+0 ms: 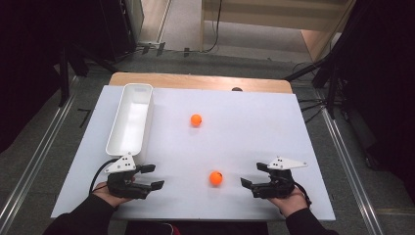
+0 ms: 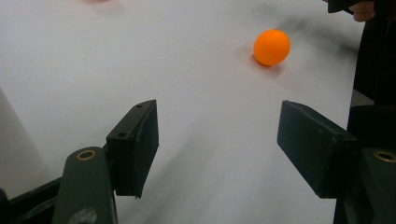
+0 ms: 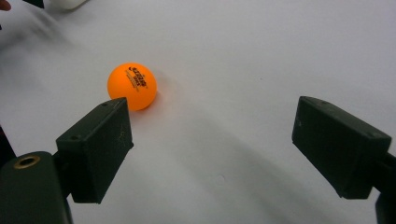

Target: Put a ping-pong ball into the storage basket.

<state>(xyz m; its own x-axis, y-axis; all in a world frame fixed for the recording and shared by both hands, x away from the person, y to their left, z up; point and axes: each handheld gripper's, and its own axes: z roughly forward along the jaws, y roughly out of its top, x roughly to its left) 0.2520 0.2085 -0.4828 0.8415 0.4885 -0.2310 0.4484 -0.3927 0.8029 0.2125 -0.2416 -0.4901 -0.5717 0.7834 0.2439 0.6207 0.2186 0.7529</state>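
Both grippers parked low at our edge of the white table (image 1: 274, 127), nothing held. Right gripper (image 1: 255, 175): jaws wide apart with bare tabletop in the gap. Left gripper (image 1: 152, 176): jaws also apart, nothing between them.

The near orange ball (image 1: 216, 177) lies between the two grippers, closer to the right one. In the right gripper view the ball (image 3: 132, 86) sits just past the tip of its left jaw, off the centreline, not in the gap. In the left gripper view it (image 2: 272, 46) is well ahead and toward the right jaw's side. The far orange ball (image 1: 196, 120) is well beyond both. The white bin (image 1: 130, 120) stands just ahead of the left gripper.

Risks as we see them:
- Right gripper goes straight ahead: left jaw tip clips the ball and it rolls off. Cause: the ball is off the gap's centre. We'd shift toward it first.
- Closing fast or off-centre: smooth round ball squirts out of flat pads and runs across the table, maybe off the edge.
- Both grippers going for the same ball: they face each other, so a collision is likely.
- Coming in too low: jaws scrape the tabletop.
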